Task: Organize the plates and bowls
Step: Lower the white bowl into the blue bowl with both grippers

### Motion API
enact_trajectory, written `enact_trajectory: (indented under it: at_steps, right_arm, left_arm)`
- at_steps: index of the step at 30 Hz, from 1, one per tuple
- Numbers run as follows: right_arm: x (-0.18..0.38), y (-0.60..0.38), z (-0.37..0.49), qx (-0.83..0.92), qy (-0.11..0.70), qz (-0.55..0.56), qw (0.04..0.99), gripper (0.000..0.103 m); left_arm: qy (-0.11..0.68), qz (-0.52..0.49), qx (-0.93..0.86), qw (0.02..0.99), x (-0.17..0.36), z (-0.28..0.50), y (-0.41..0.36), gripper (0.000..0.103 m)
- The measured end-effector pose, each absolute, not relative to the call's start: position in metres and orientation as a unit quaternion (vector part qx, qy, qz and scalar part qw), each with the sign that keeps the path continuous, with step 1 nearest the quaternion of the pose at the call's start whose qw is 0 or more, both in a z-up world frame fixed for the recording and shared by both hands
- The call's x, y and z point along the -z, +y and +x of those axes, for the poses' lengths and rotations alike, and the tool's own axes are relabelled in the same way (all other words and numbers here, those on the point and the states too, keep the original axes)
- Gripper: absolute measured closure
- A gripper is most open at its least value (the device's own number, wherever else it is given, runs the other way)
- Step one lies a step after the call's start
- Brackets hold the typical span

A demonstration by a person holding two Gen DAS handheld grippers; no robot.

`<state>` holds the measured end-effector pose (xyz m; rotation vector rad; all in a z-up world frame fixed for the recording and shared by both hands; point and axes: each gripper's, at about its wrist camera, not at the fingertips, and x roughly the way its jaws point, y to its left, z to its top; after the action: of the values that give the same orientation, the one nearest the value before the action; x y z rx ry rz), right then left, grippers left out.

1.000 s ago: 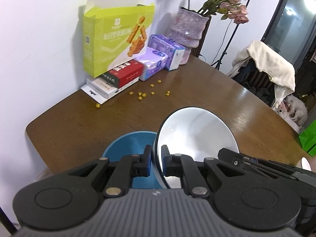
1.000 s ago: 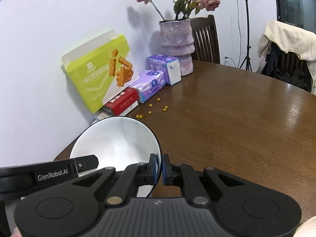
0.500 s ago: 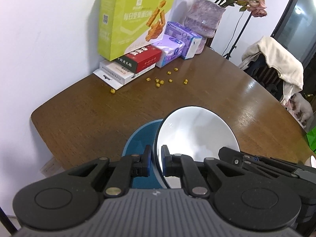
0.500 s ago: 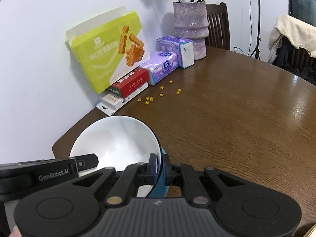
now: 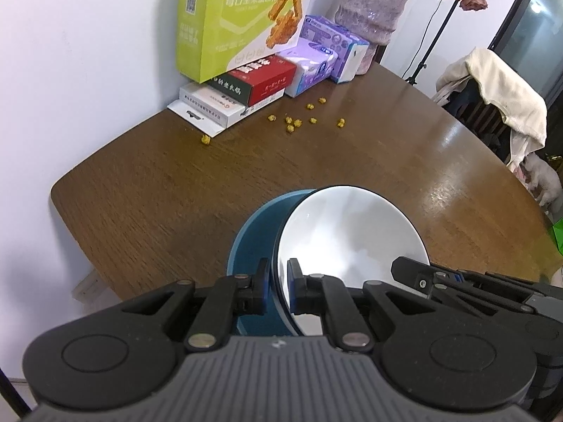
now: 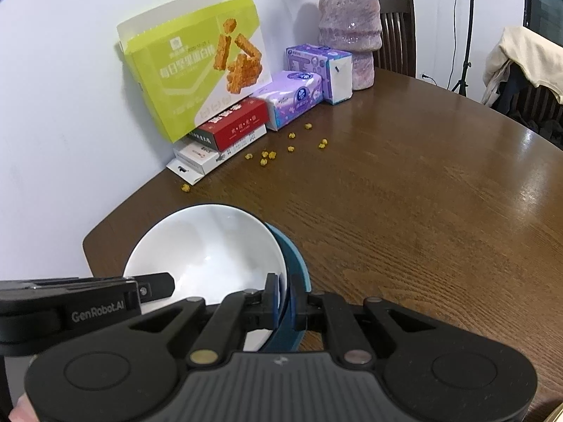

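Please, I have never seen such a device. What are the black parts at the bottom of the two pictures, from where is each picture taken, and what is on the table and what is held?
There is no robot here. A person carries two hand-held grippers, and each has a wide-angle camera looking forward along its two fingers. So one picture comes from the left gripper, the other from the right gripper, and the black parts are the tools themselves.

Both grippers are closed on the rim of the same bowl, blue outside and white inside, from opposite sides. I cannot tell whether it touches the wooden table.

At the wall stand a green snack box, a red box, purple tissue packs and a vase of flowers. Small yellow crumbs lie scattered before them.
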<state>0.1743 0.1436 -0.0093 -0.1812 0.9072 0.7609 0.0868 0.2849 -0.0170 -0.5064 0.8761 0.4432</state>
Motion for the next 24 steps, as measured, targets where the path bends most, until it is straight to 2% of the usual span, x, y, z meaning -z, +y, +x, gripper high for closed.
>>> enact_trajectory:
  at_steps: [17, 24]
  right_arm:
    - [0.025, 0.155, 0.177, -0.347, 0.441, -0.107, 0.820, 0.097]
    - [0.025, 0.157, 0.176, -0.350, 0.441, -0.115, 0.819, 0.095]
  left_arm:
    - [0.440, -0.243, -0.210, 0.839, 0.033, 0.095, 0.290, 0.093]
    - [0.445, -0.244, -0.206, 0.837, 0.033, 0.096, 0.289, 0.090]
